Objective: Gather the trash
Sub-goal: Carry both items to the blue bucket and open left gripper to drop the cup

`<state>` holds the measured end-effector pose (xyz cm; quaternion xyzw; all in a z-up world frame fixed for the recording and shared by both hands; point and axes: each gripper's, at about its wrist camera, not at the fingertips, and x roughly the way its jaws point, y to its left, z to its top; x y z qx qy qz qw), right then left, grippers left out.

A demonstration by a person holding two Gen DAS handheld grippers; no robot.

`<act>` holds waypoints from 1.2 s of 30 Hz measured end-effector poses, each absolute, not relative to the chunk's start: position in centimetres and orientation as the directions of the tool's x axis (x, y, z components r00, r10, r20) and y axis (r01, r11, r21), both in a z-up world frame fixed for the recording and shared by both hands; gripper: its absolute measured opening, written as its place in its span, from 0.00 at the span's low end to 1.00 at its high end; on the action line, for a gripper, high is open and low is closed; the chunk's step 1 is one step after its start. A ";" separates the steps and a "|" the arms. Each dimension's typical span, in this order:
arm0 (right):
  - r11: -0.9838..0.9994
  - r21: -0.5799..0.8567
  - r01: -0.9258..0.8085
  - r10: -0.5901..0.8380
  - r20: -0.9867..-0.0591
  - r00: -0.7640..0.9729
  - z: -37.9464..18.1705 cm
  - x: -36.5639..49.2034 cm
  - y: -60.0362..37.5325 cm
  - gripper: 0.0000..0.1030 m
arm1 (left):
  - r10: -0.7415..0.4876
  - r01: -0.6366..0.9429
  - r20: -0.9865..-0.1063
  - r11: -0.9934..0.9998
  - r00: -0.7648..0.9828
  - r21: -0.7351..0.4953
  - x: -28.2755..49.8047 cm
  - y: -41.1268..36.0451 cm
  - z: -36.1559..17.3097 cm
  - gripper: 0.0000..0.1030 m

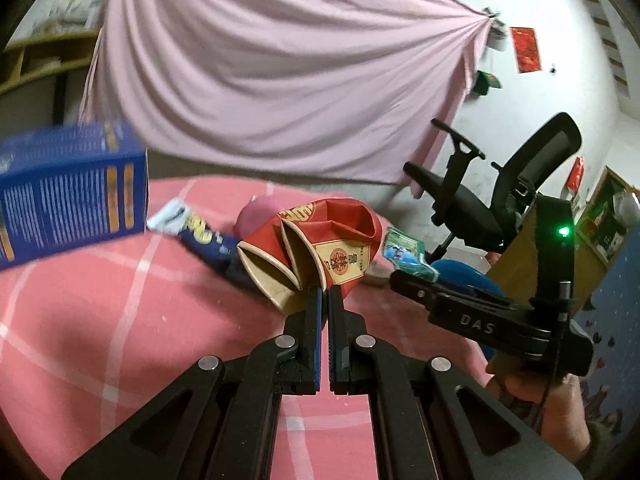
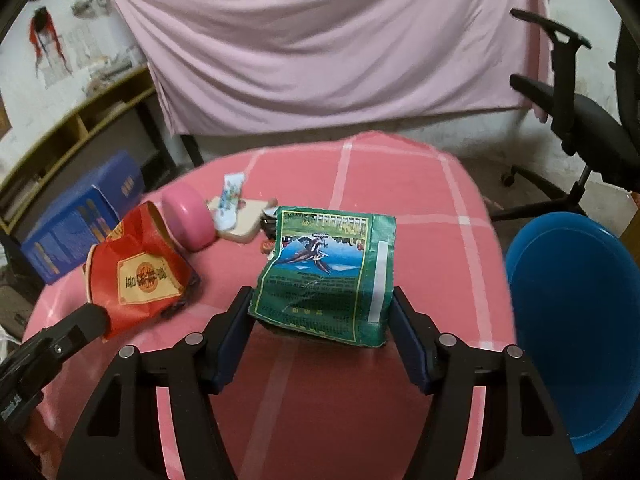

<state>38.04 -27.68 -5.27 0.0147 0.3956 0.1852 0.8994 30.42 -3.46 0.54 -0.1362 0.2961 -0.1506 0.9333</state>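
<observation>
**Two grips, two ways to lose the trash**

While the left gripper point(image 1: 325, 292) is pinching only the edge of the crushed red cup point(image 1: 316, 248), the hold is looking thin in the left view: the jaws are fully closed on a sliver of paper rim, and the cup is sticking out ahead of the fingertips above the pink checked cloth point(image 1: 120, 320). If the hand is jerking or tilting, that flattened waxy paper could be sliding out or tearing. The cup is creased into folds, cream inside, glossy red outside. A dark blue wrapper point(image 1: 208, 244) is lying on the cloth just behind it, near a blue box point(image 1: 68, 196).

In the right view, the right gripper point(image 2: 322, 312) is standing about half open with the green packet point(image 2: 328, 272) between its fingers; the pads seem to be touching its sides, though I cannot tell whether they are really pressing. The packet is thin, crinkled printed film, puffed and soft, so it could be buckling and slipping free rather than holding. The blue bin point(image 2: 576, 320) is waiting just off the table's right edge; a packet falling early would be landing on the cloth or the floor. A pink lid point(image 2: 188, 220) and a small white wrapper point(image 2: 230, 200) are lying farther back.
</observation>
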 end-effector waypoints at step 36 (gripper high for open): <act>0.977 0.211 -0.036 0.084 -0.222 0.971 -0.2 28.1 -49.2 0.63 | -0.522 0.543 -0.470 0.833 0.712 -0.104 33.2 -28.2 3.4 0.01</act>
